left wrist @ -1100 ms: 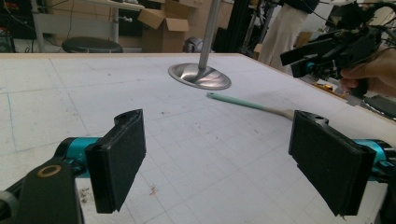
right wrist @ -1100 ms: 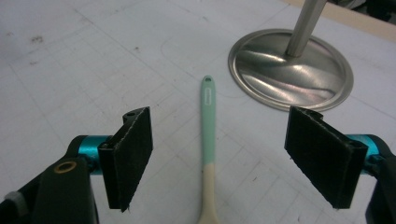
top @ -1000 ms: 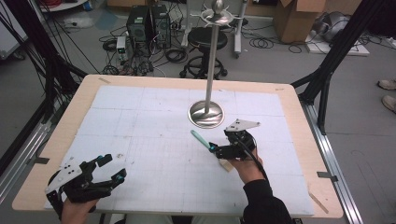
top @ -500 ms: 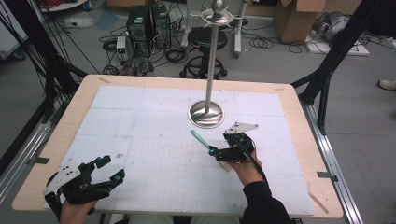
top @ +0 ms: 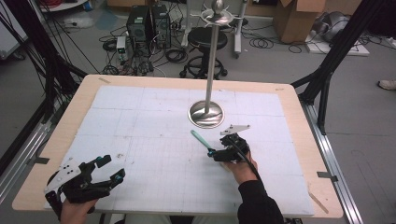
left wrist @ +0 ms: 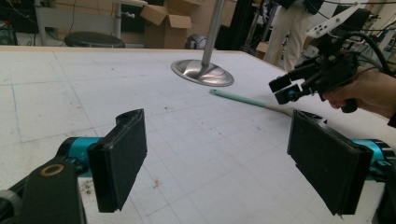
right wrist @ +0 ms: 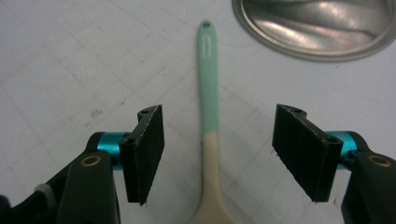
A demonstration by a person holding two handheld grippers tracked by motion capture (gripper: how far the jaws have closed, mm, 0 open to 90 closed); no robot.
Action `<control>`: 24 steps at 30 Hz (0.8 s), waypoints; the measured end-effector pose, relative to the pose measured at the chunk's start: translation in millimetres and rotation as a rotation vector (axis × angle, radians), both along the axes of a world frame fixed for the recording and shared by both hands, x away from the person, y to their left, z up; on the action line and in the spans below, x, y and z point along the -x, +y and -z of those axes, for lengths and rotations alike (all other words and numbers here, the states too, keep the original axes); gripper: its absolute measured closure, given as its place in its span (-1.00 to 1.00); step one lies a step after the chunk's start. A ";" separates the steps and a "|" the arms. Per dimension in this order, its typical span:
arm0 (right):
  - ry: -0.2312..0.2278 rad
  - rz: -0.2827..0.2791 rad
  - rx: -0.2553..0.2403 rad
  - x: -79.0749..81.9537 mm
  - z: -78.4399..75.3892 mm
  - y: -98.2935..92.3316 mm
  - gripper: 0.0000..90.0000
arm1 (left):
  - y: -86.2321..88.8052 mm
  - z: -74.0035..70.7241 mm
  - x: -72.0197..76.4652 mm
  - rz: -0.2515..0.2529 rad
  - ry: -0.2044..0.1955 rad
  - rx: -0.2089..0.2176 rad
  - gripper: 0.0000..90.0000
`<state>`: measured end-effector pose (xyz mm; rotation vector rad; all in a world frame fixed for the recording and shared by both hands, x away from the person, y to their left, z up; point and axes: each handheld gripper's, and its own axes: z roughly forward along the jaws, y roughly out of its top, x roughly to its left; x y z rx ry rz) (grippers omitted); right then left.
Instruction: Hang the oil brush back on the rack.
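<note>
Now right tool wide astride spoon handle, left tool wide apart.

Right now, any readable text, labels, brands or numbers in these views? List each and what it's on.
None readable.
Spoon: a slot and a hole in the green handle end, no lettering.
Cardboard boxes behind the table: no print legible at this size.
Stand base, white mat with its grid lines, left tongs and right tongs: no markings visible.

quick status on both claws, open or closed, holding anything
Left claw: open, holding nothing.
Right claw: open, jaws on either side of the spoon handle, not gripping it.
</note>
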<state>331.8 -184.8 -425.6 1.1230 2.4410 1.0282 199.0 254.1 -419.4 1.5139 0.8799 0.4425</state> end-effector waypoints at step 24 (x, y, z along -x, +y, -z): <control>0.039 -0.040 0.088 4.6 7.5 5.3 0.80 | -2.6 0.1 -0.2 0.006 0.004 -0.012 -0.55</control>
